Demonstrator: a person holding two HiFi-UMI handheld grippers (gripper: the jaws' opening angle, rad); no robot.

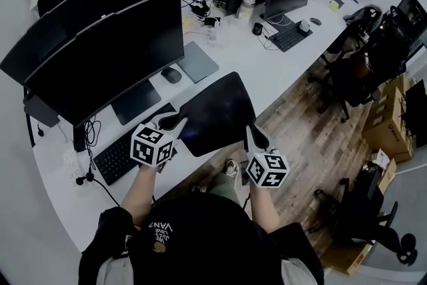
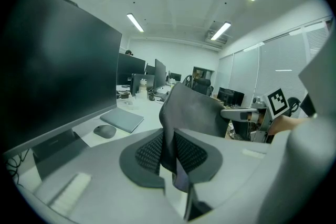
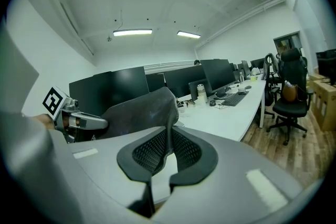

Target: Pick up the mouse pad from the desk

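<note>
Left gripper [image 1: 176,122] and right gripper [image 1: 256,137] each pinch a near corner of the raised black mouse pad [image 1: 217,110].

I had little room on the left. A wide monitor [image 1: 107,57] stood close beside the left gripper [image 1: 175,122], with a keyboard [image 1: 123,153] just below it on the desk [image 1: 267,77]. Further along, a mouse [image 1: 171,75] and a flat grey slab [image 1: 197,61] lay at the monitor's foot. The mouse pad [image 1: 213,113], clamped at both sides, spanned the gap between the left gripper and the right gripper [image 1: 257,137] and blocked it. Beyond it the white desk lay bare up to a second keyboard [image 1: 288,37]. To the right was open wood floor [image 1: 300,143], with an office chair [image 1: 350,80] and cardboard boxes [image 1: 387,120] well apart.
</note>
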